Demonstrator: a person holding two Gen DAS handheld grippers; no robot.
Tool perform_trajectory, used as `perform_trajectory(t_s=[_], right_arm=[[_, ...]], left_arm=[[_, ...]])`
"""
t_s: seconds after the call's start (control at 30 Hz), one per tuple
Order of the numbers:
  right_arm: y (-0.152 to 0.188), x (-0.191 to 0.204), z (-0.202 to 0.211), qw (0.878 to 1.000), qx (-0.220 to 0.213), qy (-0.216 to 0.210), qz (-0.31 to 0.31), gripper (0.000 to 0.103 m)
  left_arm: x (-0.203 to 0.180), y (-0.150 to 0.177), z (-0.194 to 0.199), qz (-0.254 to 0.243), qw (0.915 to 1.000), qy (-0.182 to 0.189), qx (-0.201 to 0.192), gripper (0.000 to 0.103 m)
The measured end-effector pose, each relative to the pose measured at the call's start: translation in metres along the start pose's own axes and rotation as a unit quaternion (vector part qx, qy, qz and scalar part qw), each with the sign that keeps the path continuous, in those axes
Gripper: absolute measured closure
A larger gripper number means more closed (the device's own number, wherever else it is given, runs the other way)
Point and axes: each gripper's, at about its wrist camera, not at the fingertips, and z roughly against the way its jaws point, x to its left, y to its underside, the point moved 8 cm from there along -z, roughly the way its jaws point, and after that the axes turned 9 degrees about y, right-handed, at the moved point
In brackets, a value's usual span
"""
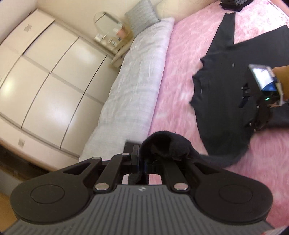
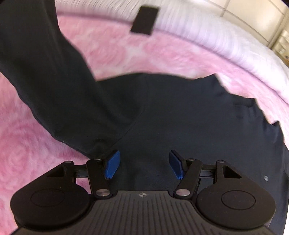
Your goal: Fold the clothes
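A black long-sleeved top point(image 1: 224, 86) lies spread on a pink fluffy blanket point(image 1: 177, 76). My left gripper point(image 1: 142, 159) is shut on a bunched end of the black fabric point(image 1: 162, 144), lifted above the blanket near its left edge. The fabric hides the fingertips. My right gripper point(image 2: 143, 164) is open, its blue pads point(image 2: 112, 165) apart just above the body of the top point(image 2: 180, 117), beside where a sleeve point(image 2: 45, 72) joins it. The right gripper also shows in the left wrist view point(image 1: 260, 101), resting over the top.
A white quilted cover point(image 1: 137, 86) runs along the blanket's edge. Cream wardrobe doors point(image 1: 45, 81) stand beyond it, with a small table and mirror point(image 1: 108, 30) and a grey pillow point(image 1: 142, 16). A dark pile of clothes point(image 1: 233, 3) lies at the far end. A black rectangular object point(image 2: 144, 19) shows at the blanket's edge.
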Motion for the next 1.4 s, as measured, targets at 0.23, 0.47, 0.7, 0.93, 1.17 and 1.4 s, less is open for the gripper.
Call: perform_trajectory(t_s=[0.23, 0.47, 0.7, 0.93, 1.17, 1.4], right_arm=[[0.037, -0.076, 0.078, 0.991, -0.010, 0.018, -0.133, 0.028], [0.124, -0.160, 0.122, 0.976, 0.034, 0.069, -0.206, 0.025], [0.196, -0.225, 0.140, 0.969, 0.068, 0.111, -0.210, 0.025], [0.236, -0.266, 0.139, 0.965, 0.094, 0.126, -0.208, 0.025], [0.211, -0.241, 0.116, 0.972, 0.076, 0.069, -0.211, 0.025], [0.140, -0.205, 0.081, 0.983, 0.010, -0.014, -0.183, 0.025]], left_arm=[[-0.020, -0.118, -0.062, -0.072, 0.9956, 0.025, -0.054, 0.099], [-0.102, -0.220, -0.170, -0.122, 0.9880, 0.058, -0.074, 0.099], [-0.214, -0.277, -0.278, -0.109, 0.9877, 0.098, -0.054, 0.097], [-0.290, -0.237, -0.348, -0.074, 0.9850, 0.154, 0.027, 0.080], [-0.242, -0.204, -0.269, 0.055, 0.9846, 0.166, -0.002, 0.032], [-0.199, -0.075, -0.219, 0.172, 0.9696, 0.103, 0.140, 0.033]])
